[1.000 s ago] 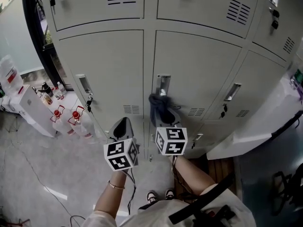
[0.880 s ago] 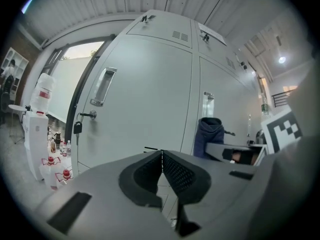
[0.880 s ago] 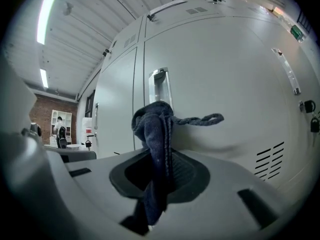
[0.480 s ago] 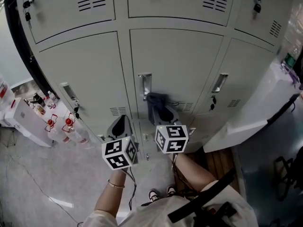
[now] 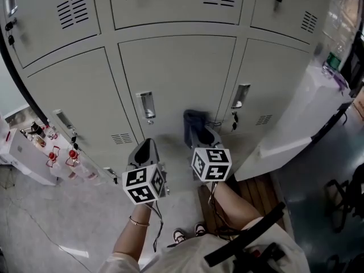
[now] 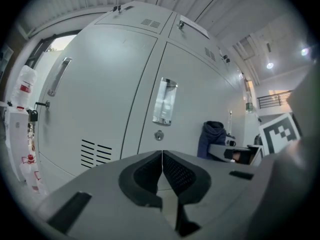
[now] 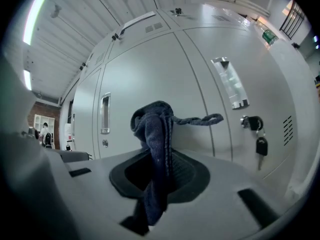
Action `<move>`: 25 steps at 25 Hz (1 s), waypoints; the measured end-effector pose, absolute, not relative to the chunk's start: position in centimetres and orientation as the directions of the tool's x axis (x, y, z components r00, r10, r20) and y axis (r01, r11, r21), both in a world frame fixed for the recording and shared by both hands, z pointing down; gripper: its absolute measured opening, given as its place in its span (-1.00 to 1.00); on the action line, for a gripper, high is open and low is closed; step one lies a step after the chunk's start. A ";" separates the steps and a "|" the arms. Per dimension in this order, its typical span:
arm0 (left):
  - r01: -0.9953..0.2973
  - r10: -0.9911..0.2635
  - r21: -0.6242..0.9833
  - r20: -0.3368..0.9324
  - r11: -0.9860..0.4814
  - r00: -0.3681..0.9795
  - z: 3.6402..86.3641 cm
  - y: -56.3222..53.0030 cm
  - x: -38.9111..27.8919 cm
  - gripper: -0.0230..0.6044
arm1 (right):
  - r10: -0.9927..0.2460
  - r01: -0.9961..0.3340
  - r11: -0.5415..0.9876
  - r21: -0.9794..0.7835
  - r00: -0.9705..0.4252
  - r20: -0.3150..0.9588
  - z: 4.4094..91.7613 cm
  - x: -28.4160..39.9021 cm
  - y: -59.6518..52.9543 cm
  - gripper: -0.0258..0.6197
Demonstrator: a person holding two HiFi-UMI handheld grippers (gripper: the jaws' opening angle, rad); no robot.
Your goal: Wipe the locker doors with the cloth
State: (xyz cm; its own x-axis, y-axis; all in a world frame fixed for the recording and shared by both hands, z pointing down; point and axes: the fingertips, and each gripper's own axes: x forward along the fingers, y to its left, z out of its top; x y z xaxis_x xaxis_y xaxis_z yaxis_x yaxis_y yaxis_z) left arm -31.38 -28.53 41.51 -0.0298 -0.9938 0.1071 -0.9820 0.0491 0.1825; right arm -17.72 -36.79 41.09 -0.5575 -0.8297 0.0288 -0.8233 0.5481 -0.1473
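Here the right gripper (image 7: 159, 176) has its jaws clamped on a dark blue cloth (image 7: 154, 129), held up in front of the pale grey metal locker doors (image 5: 176, 67). The left gripper (image 6: 162, 173) has its jaws pressed together on nothing and hangs lower and to the left of it. In the right gripper view the cloth stands as a bunched wad with its long axis running up and down along the seam of the jaws. Its folded head rises above them toward the door, its loose end drops below them, and a thin twisted tail points right toward the small hanging key (image 7: 260, 146). Whether the wad already touches the door panel cannot be told from either view. The step in hand appears to be carrying the cloth over a door face. Done well, this would press the folded head flat against the metal and draw it in long overlapping strokes. It should steer round the recessed metal handle (image 5: 146, 104) and the key, either of which could snag the trailing tail. A firm grip matters, since so narrow a wad could slip.
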 end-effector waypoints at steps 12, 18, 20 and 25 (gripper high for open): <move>-0.985 -0.993 0.174 0.113 -0.012 0.032 41.2 -31.4 -23.9 -0.90 | -0.863 -0.855 0.493 -0.159 -0.503 0.031 41.4 -9.3 -39.7 -0.76; -0.986 -0.991 0.161 0.122 -0.038 0.058 41.3 -32.7 -21.2 -0.90 | -0.878 -0.870 0.471 -0.144 -0.478 0.013 41.2 -6.5 -40.2 -0.76; -0.986 -0.990 0.162 0.121 -0.050 0.070 41.3 -33.1 -20.3 -0.90 | -0.878 -0.870 0.470 -0.150 -0.477 0.016 41.3 -5.8 -40.2 -0.76; -0.983 -0.987 0.159 0.118 -0.093 0.113 41.1 -33.9 -17.7 -0.90 | -0.881 -0.873 0.465 -0.148 -0.472 0.018 41.6 -3.9 -39.8 -0.76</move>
State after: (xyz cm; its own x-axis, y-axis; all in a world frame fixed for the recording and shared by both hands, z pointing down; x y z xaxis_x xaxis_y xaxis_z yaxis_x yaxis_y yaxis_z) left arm -17.75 -33.89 41.11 0.1126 -0.9866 0.1182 -0.9829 -0.0931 0.1589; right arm -3.95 -39.81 41.64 -0.4720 -0.8815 0.0175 -0.8731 0.4645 -0.1479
